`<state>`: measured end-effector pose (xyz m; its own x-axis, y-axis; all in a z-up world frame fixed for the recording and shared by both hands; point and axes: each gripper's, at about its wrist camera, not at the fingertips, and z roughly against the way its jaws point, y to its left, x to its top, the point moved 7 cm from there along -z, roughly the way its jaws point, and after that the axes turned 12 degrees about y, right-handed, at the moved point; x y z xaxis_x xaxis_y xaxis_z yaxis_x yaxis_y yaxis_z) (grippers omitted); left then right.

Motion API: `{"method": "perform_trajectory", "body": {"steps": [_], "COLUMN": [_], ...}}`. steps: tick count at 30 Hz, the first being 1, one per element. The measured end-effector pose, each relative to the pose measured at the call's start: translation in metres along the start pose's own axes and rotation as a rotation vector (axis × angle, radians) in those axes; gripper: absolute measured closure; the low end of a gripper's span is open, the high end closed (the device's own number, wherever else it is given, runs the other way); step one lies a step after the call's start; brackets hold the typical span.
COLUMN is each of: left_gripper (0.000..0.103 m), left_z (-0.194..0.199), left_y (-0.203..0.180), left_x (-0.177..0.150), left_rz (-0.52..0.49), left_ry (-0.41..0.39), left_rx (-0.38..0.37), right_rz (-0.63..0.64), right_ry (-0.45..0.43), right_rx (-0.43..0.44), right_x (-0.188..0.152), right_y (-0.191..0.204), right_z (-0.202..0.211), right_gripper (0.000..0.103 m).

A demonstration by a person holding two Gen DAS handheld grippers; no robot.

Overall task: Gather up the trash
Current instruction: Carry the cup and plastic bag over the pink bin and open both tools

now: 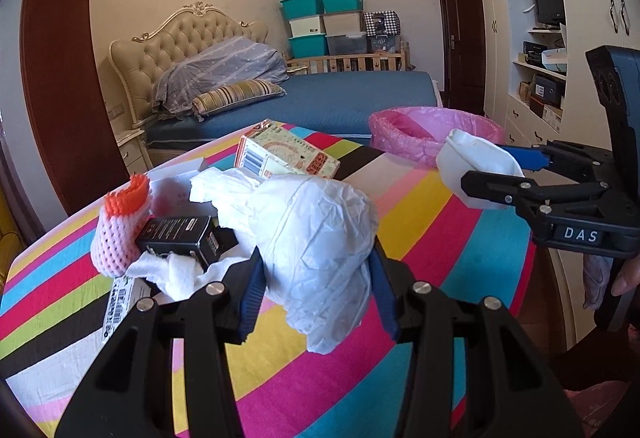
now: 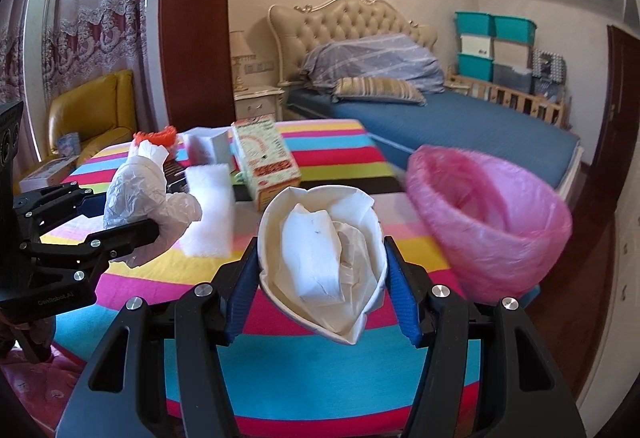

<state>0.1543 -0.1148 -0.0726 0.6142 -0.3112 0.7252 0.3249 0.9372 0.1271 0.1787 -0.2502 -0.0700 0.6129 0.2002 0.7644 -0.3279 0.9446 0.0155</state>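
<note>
Gripping a crumpled white plastic bag (image 1: 316,238), the left gripper (image 1: 320,292) holds it above the striped tablecloth (image 1: 420,213), while the right gripper (image 2: 322,278) squeezes a squashed white paper cup stuffed with tissue (image 2: 324,258) near the pink-lined bin (image 2: 492,222). Loose tissue could spill out if the cup tips before clearing the rim.

Both wrist cams close, face bed; share striped table (image 1: 420,197).
</note>
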Motion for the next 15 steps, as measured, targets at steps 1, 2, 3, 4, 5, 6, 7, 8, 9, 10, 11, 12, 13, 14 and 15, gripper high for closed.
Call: {"method": "perform_trajectory", "body": {"steps": [1, 2, 3, 4, 5, 6, 7, 8, 9, 10, 11, 12, 13, 14, 15], "left_gripper": [0.057, 0.057, 0.056, 0.056, 0.056, 0.056, 0.056, 0.056, 0.056, 0.056, 0.056, 0.056, 0.056, 0.056, 0.056], "left_z": [-0.001, -0.002, -0.003, -0.004, -0.005, -0.006, -0.007, -0.009, -0.011, -0.013, -0.014, -0.016, -0.019, -0.021, -0.024], "left_y": [-0.001, -0.002, -0.004, -0.007, -0.009, -0.01, -0.012, -0.014, -0.016, -0.019, -0.023, -0.026, -0.029, -0.032, -0.036], "left_x": [0.003, 0.005, 0.008, 0.012, 0.014, 0.015, 0.019, 0.022, 0.025, 0.03, 0.035, 0.04, 0.046, 0.052, 0.058], "left_rz": [-0.001, -0.002, -0.005, -0.01, -0.015, -0.016, -0.017, -0.015, -0.013, -0.014, -0.017, -0.021, -0.027, -0.032, -0.036], "left_ry": [-0.002, -0.005, -0.006, -0.009, -0.011, -0.012, -0.012, -0.01, -0.01, -0.012, -0.015, -0.018, -0.021, -0.025, -0.027], "left_rx": [-0.003, -0.007, -0.011, -0.016, -0.019, -0.023, -0.033, -0.047, -0.057, -0.07, -0.078, -0.084, -0.093, -0.102, -0.112], "right_rz": [-0.003, -0.009, -0.014, -0.018, -0.021, -0.025, -0.028, -0.032, -0.036, -0.041, -0.044, -0.049, -0.056, -0.061, -0.067], "right_ry": [-0.003, -0.007, -0.009, -0.011, -0.013, -0.017, -0.02, -0.024, -0.026, -0.031, -0.034, -0.039, -0.046, -0.05, -0.053], "right_rx": [-0.006, -0.013, -0.019, -0.025, -0.035, -0.049, -0.061, -0.072, -0.081, -0.092, -0.1, -0.112, -0.126, -0.134, -0.145], "right_x": [0.001, 0.002, 0.002, 0.003, 0.004, 0.005, 0.006, 0.007, 0.008, 0.01, 0.011, 0.012, 0.014, 0.015, 0.015], "right_y": [-0.003, -0.007, -0.011, -0.014, -0.019, -0.025, -0.029, -0.034, -0.037, -0.043, -0.047, -0.054, -0.061, -0.066, -0.072], "right_z": [0.001, 0.002, 0.003, 0.003, 0.004, 0.004, 0.005, 0.006, 0.007, 0.008, 0.008, 0.009, 0.011, 0.011, 0.012], "right_gripper": [0.046, 0.046, 0.046, 0.046, 0.046, 0.046, 0.046, 0.046, 0.046, 0.046, 0.046, 0.046, 0.046, 0.046, 0.046]}}
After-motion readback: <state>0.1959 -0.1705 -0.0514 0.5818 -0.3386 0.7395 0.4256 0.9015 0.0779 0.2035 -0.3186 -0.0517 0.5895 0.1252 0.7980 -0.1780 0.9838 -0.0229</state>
